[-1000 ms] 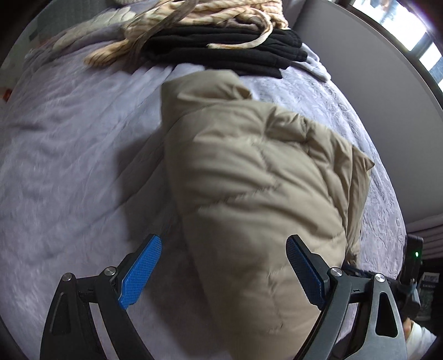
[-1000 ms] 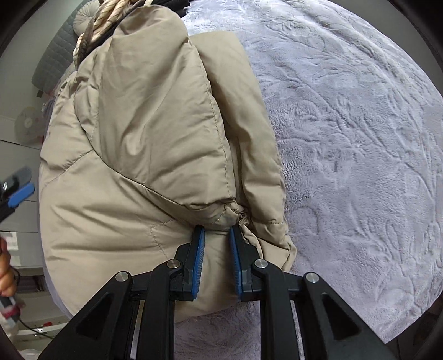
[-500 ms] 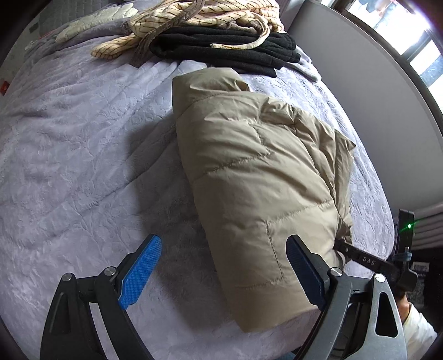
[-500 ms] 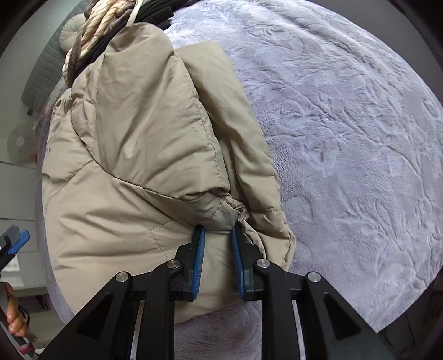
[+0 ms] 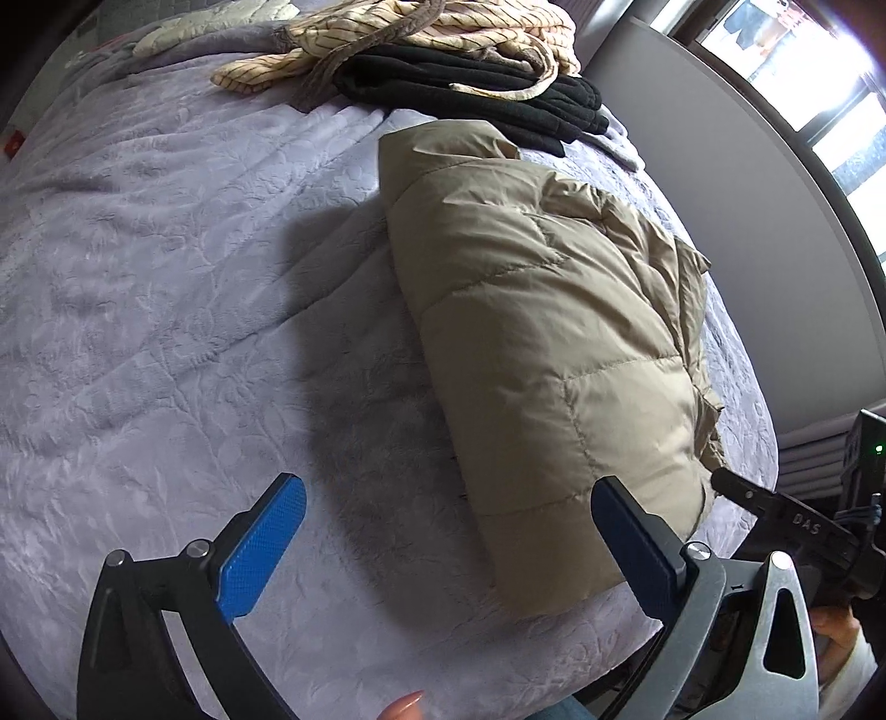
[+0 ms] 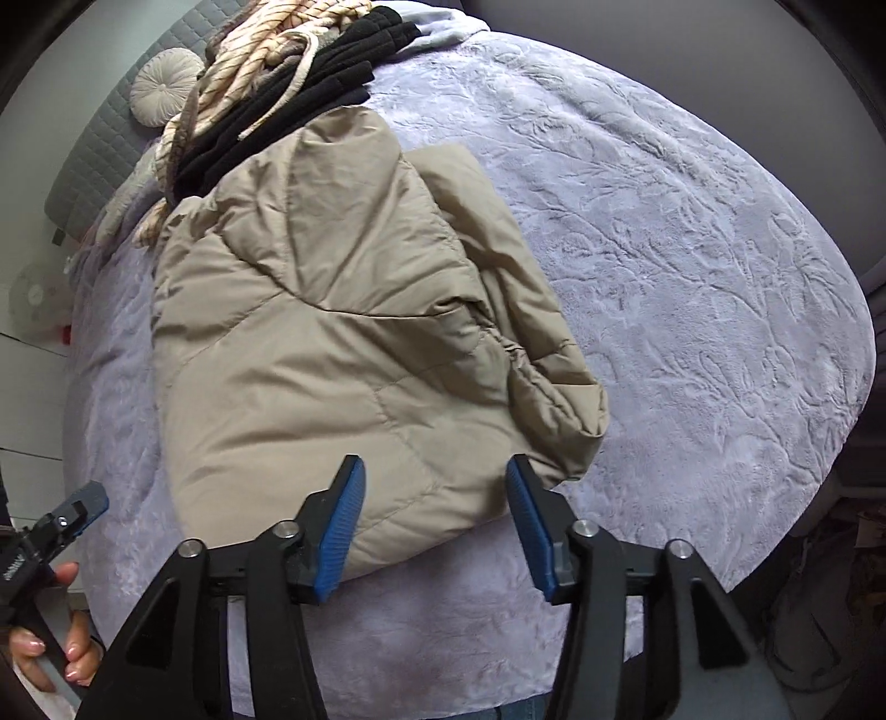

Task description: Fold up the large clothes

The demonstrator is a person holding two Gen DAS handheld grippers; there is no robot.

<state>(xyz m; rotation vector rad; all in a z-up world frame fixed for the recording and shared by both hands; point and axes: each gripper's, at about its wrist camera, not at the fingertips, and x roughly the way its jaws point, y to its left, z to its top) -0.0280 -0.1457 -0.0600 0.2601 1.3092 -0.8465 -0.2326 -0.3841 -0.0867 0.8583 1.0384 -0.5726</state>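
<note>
Both grippers, left (image 5: 448,545) and right (image 6: 434,526), spread, holding nothing. Jacket (image 6: 343,343) folded on bed (image 5: 166,288). I'd press bundle flat, square loose sleeve edge.

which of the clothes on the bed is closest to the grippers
The beige puffer jacket, folded right in front of both open grippers. The black garment and the striped cream one lie piled at the far end.

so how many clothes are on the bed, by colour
tan puffer jacket: 1
black garment: 1, maybe more, folds hide it
cream striped garment: 1
total: 3 visible on the lavender blanket
</note>
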